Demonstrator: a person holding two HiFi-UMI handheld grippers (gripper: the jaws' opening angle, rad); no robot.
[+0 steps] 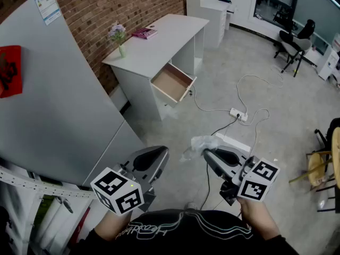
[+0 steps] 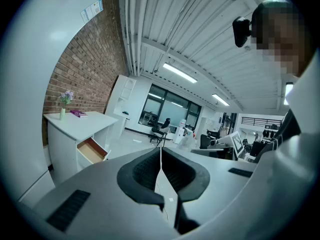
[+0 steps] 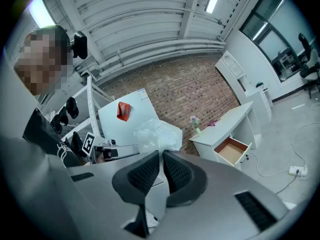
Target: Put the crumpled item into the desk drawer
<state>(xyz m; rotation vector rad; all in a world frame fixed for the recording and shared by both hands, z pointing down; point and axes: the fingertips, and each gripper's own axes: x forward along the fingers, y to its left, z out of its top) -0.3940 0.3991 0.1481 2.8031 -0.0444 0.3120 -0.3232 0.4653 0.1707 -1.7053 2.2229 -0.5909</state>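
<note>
Grips crumpled plastic (image 1: 203, 142) at lower centre of the head view, right gripper (image 1: 207, 154) jaws clenched on it. Holds left gripper (image 1: 159, 153) at lower left, jaws pressed together, empty. Shows drawer (image 1: 172, 83) open under the desk (image 1: 159, 36) at upper centre, well apart from the plastic.
</note>
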